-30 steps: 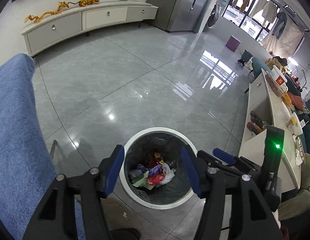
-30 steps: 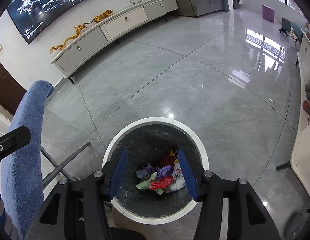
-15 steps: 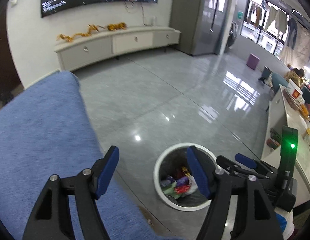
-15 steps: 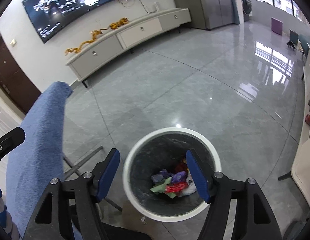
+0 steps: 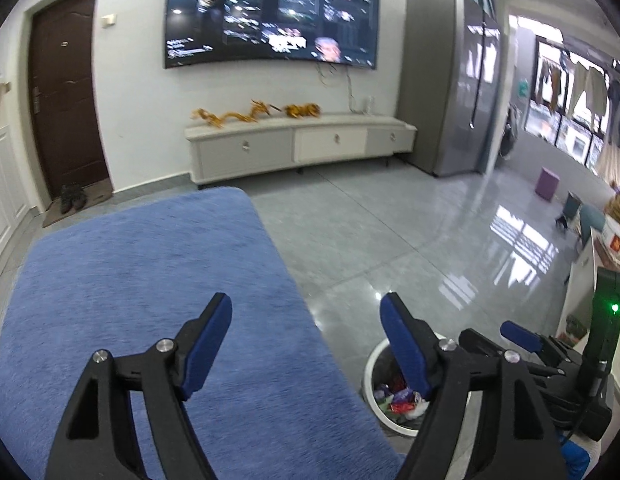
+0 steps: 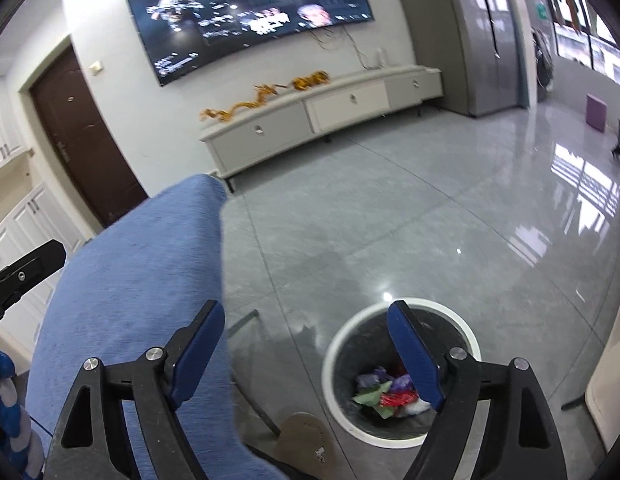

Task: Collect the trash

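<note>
A glossy grey tiled floor (image 6: 409, 216) stretches across a living room toward a wall-mounted television (image 5: 270, 12), a long white cabinet (image 5: 298, 148) topped with golden dragon ornaments (image 5: 230, 116), a dark brown door (image 5: 66, 92) and a tall grey refrigerator (image 5: 449, 84). In the foreground a table draped in blue plush cloth (image 5: 150, 280) fills the lower left of both wrist views, its top bare where it shows. Beside the table's edge stands a round white-rimmed trash bin (image 6: 397, 372) lined with a dark bag, holding crumpled wrappers (image 6: 385, 394) in red, purple, green and white. The left hand-held gripper (image 5: 306, 344) hangs above the cloth's right edge, its blue pads spreading apart with nothing between them; its right finger (image 5: 405, 348) cuts across the bin in that view. The right hand-held gripper (image 6: 306, 348) is likewise widening and empty, one pad over the cloth and the other over the bin's mouth. A metal table leg (image 6: 254, 384) slants down between cloth and bin. In the left wrist view the right device shows at the lower right, a green light (image 5: 614, 308) glowing on it. A purple stool (image 5: 547, 183) sits on the floor far off near bright windows.
</note>
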A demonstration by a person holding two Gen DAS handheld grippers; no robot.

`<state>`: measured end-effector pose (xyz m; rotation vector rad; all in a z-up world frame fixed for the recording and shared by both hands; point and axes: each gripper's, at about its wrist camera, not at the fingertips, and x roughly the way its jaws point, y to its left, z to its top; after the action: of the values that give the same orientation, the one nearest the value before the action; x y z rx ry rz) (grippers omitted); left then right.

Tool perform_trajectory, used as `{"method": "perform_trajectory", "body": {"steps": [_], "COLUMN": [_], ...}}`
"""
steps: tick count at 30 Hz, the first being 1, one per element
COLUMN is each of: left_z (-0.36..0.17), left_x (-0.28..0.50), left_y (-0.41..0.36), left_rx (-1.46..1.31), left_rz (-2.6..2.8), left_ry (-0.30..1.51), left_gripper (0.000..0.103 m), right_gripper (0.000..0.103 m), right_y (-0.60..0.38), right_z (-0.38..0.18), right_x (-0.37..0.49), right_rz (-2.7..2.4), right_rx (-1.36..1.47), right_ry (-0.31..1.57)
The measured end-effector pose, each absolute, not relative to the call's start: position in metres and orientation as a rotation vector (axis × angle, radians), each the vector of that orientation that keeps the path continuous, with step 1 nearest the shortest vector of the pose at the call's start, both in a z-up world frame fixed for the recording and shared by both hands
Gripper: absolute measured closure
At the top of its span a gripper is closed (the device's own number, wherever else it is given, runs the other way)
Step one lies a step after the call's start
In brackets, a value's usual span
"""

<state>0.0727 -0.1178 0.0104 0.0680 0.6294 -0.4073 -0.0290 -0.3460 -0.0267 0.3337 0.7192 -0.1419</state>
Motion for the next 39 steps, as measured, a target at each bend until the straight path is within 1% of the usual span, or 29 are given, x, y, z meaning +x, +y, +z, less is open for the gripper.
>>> {"method": "perform_trajectory", "body": {"steps": [2,5,13,17,27,39], "left_z": [0.019,0.031,0.049,0.048,0.039,0.035], "left_x": [0.065,0.052,0.014,0.000,-0.032,-0.035], "left_y": [-0.101,-0.078,-0.032,-0.013,0.014,0.029], "left_rx": [0.042,0.012,-0.006,-0.016,-0.003,-0.004], "left_rz": [-0.387,-0.362,-0.283,-0.226,-0.103,-0.051], "left_ry": [0.610,0.577,0.499,0.473,0.436,0.434], "left_gripper": [0.023,0.019,0.015,0.009,0.007,0.007], "right_gripper": [0.017,0.012,0.000,0.000,0.000,0.000], "right_y": [-0.335,-0.317,-0.274,-0.252,-0.218,-0.202], "right_z": [-0.019,-0.007,0.023,0.035,0.036,0.027], "right_x": [-0.032,-0.037,-0.057,-0.069,-0.079,-0.080], "right_rz": [-0.124,-0.099,-0.043,-0.019,0.019,0.040], "right_rx": [0.317,0.288,0.210,0.172,0.117,0.101], "right_ry": [0.704,0.679,0.600,0.559,0.511,0.517]}}
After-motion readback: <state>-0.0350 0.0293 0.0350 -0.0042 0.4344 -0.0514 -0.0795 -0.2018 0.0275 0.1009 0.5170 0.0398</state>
